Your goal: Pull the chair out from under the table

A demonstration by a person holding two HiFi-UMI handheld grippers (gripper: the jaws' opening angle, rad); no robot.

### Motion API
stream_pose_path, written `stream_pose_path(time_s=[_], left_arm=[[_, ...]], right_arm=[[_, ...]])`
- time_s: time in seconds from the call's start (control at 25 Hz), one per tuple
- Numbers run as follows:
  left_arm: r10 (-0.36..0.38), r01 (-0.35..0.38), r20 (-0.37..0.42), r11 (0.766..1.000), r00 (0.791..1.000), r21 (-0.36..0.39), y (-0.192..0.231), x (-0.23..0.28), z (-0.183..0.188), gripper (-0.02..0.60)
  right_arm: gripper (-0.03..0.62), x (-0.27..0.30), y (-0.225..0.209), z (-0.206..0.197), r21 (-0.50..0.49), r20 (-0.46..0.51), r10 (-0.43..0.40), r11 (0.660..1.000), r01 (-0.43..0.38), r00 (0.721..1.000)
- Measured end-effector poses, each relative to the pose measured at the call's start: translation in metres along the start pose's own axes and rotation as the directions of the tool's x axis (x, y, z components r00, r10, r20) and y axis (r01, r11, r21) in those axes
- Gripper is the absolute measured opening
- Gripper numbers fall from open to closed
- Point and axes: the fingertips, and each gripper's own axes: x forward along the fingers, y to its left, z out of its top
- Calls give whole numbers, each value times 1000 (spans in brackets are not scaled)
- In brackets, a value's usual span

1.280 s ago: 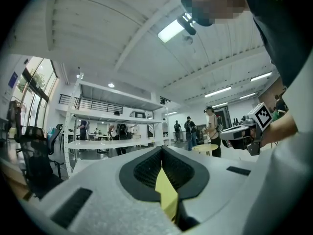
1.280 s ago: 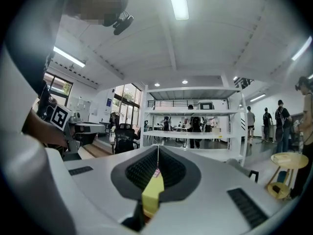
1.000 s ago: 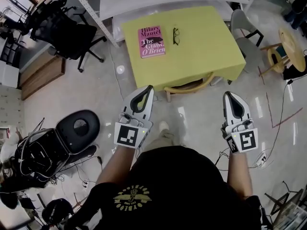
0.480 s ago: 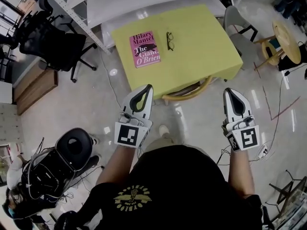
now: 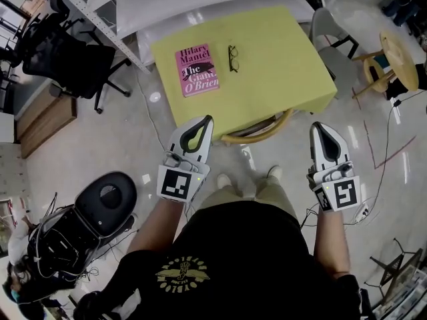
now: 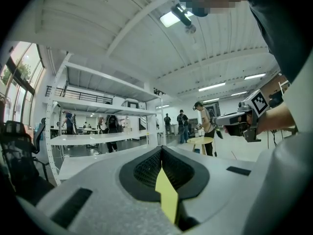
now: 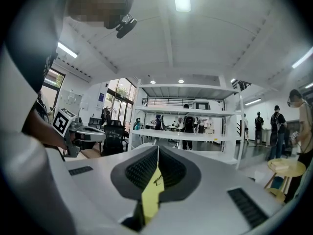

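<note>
Two tongs are held up side by side in front of the person, and neither grips anything. On the left, the left tongs (image 5: pixel 207 121) have their jaws pressed together with nothing between them, and the tip hangs over the floor just short of the near edge of the yellow desk (image 5: pixel 287 52). On the desk lie a pink book (image 5: pixel 196 70) and, just right of it, a pair of glasses (image 5: pixel 233 57), both well back from that edge. The chair (image 5: pixel 261 129) is tucked under the desk, with only the curved wooden top of its back showing past the near edge, between the two tongs. Further right, the right tongs (image 5: pixel 315 127) are likewise closed on nothing, over the floor just off the desk's near corner. I'd judge the reach to the chair is the step in hand. The jaws need to open before they arrive, then take the curved back one pair to a side. That way the pull comes straight back and level, and the chair neither twists nor knocks the desk and jolts the glasses.
</note>
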Motion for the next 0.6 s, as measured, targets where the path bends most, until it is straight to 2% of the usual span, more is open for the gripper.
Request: stream_pose_path(time_s=[0.24,0.36,0.44,0.6], left_arm=[[68,-68,-26,998,997,-6,-13,28,-1,9],[118,-119,-19,992,993,-41,-22,42,5,9],[151,-152,-19,987,988,-58,-28,51,8,9],[213,-214,-28,976,977,-40,-43,71,13,9]], right_arm=[[12,6,-40,-14,49,11,70,996,-71,997],[12,13,-63,-23,35,-13,124,992,-123,992],[12,22,-76,-23,31,-11,171,985,-171,985],[12,38,-95,-19,21,18,276,961,-276,961]])
